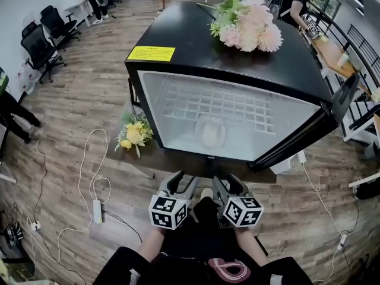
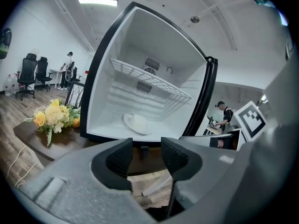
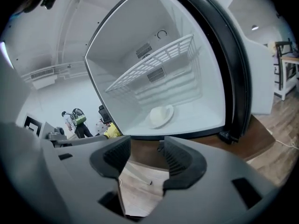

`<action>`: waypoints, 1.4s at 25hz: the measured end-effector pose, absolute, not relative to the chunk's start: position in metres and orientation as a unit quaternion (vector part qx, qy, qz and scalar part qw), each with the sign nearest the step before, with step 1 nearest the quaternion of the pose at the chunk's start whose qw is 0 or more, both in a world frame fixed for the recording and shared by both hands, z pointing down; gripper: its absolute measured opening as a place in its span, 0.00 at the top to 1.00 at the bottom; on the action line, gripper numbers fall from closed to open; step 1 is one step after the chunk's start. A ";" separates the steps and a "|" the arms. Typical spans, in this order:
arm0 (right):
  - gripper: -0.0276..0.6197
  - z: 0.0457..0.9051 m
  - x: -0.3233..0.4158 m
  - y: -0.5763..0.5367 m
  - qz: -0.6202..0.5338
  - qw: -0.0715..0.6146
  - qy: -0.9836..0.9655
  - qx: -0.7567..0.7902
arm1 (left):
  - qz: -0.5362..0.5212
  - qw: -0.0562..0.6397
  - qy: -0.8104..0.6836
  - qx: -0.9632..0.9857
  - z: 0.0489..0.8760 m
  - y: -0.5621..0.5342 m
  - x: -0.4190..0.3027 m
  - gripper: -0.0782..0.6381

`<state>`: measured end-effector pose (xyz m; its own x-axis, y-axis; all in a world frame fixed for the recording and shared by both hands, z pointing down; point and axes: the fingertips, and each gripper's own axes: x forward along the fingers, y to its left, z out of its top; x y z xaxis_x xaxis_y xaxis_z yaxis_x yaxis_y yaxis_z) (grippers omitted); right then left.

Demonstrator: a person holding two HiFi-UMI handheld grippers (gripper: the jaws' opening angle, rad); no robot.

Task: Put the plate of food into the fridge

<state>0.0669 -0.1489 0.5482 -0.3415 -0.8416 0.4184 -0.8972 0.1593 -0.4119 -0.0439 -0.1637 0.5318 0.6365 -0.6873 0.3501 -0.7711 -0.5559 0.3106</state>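
The black mini fridge [image 1: 237, 58] stands open, its door [image 1: 309, 129] swung to the right. A white plate of food [image 1: 209, 132] rests on the white floor of the fridge, under the wire shelf [image 1: 219, 108]. The same plate [image 2: 135, 123] shows in the left gripper view, and the plate [image 3: 161, 115] also lies ahead in the right gripper view. My left gripper [image 1: 180, 186] and right gripper [image 1: 229, 187] hover side by side just in front of the fridge opening, apart from the plate. The jaws of both the left gripper [image 2: 146, 155] and the right gripper [image 3: 145, 155] are open with nothing between them.
A bunch of pink flowers [image 1: 246, 25] lies on top of the fridge. Yellow flowers [image 1: 135, 134] sit on the low wooden table [image 1: 172, 159] left of the fridge. Cables and a power strip [image 1: 98, 211] trail over the floor at the left. A person [image 1: 294, 2] stands at the back right.
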 end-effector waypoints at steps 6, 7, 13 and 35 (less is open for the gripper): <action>0.69 0.551 0.073 -0.136 0.259 0.084 -0.760 0.590 | 0.090 0.216 -0.423 0.875 0.534 -0.151 -0.051 0.68; 0.71 0.550 0.072 -0.134 0.254 0.083 -0.760 0.592 | 0.094 0.210 -0.426 0.875 0.534 -0.149 -0.053 0.70; 0.84 0.547 0.075 -0.126 0.231 0.082 -0.750 0.615 | 0.092 0.197 -0.431 0.876 0.533 -0.142 -0.054 0.78; 0.95 0.537 0.080 -0.099 0.188 0.079 -0.719 0.665 | 0.071 0.219 -0.420 0.878 0.533 -0.127 -0.052 0.88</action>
